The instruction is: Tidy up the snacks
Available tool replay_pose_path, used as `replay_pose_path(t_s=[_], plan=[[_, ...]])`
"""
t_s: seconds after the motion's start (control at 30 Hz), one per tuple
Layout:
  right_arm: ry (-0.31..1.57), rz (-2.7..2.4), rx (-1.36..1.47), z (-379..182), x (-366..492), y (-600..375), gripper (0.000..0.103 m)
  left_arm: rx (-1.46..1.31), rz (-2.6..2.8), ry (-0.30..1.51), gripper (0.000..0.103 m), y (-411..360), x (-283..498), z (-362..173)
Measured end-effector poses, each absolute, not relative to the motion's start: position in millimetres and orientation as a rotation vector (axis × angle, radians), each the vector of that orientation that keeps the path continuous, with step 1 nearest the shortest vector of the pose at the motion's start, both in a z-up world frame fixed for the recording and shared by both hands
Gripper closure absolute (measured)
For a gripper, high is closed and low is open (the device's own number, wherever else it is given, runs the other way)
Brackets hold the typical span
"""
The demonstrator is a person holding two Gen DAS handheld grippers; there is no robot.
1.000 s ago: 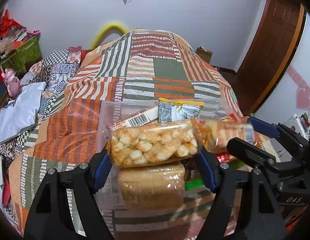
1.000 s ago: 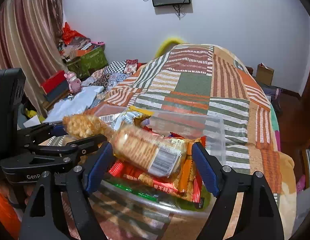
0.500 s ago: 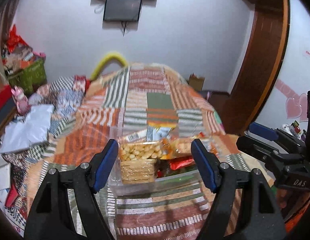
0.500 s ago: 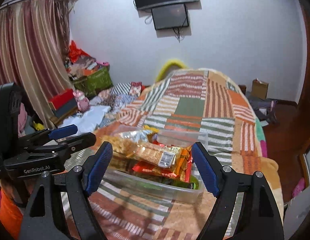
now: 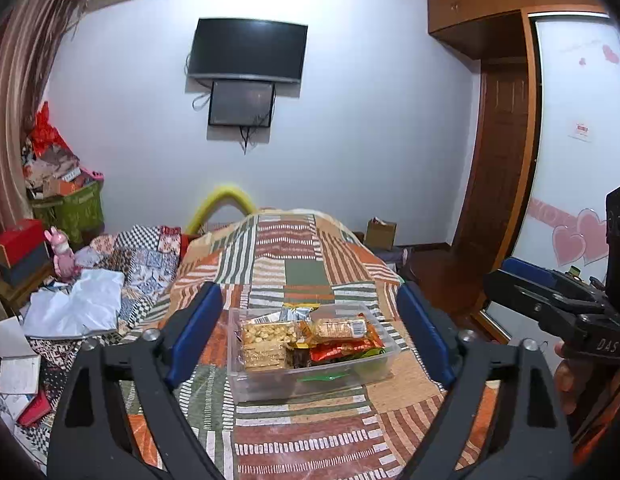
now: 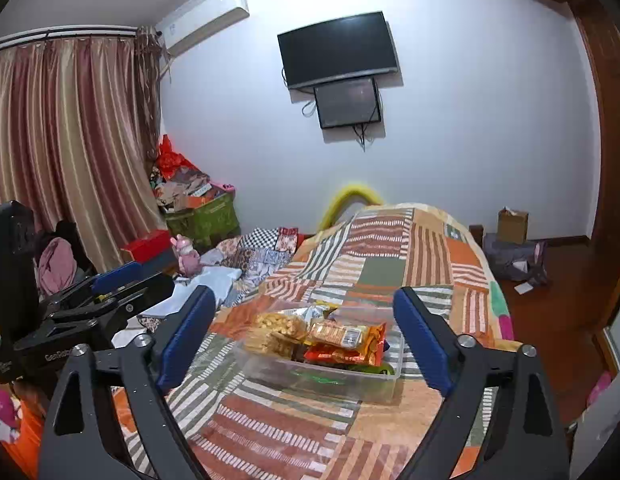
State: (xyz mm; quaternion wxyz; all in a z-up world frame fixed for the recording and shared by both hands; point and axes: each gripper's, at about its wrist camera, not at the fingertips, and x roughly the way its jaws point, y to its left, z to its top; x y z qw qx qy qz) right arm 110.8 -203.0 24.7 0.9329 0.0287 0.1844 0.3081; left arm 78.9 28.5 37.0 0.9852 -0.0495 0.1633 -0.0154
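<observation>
A clear plastic box [image 5: 269, 386] [image 6: 342, 386] sits on the patchwork bedspread, filled with snack packets. On top lie a clear pack of puffed snacks [image 5: 269, 332] [image 6: 278, 323], a biscuit pack [image 5: 341, 329] [image 6: 338, 334] and red wrappers [image 5: 342, 349]. My left gripper [image 5: 310, 332] is open and empty, held back from the box. My right gripper [image 6: 305, 338] is open and empty, also held back. Each gripper shows at the edge of the other's view: the right one [image 5: 550, 296] and the left one [image 6: 109, 296].
The bedspread [image 5: 301, 432] covers the bed. Clothes and papers [image 5: 77, 304] lie at the left. A green crate [image 5: 69, 212] and red box [image 5: 17, 236] stand by the curtain. A wooden door [image 5: 498, 184] and floor are at the right.
Both grippers have let go of their snack packs, which now lie in the box, and have pulled back and up away from it.
</observation>
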Motion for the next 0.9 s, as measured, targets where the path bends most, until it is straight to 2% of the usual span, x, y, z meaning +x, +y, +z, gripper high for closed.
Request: replay_pose_path(t_s=[0.1,0.9], plan=[[0.352,0.614,0.05,24.8,102.7,-203.0,0.0,-0.079,-0.024,0.303,0.005,23.8,67.3,37.5],[0.367,0.604,0.036,16.2,88.8,-210.2,0.0,-0.062,-0.042,0.304,0.003,13.9,49.5,28.7]])
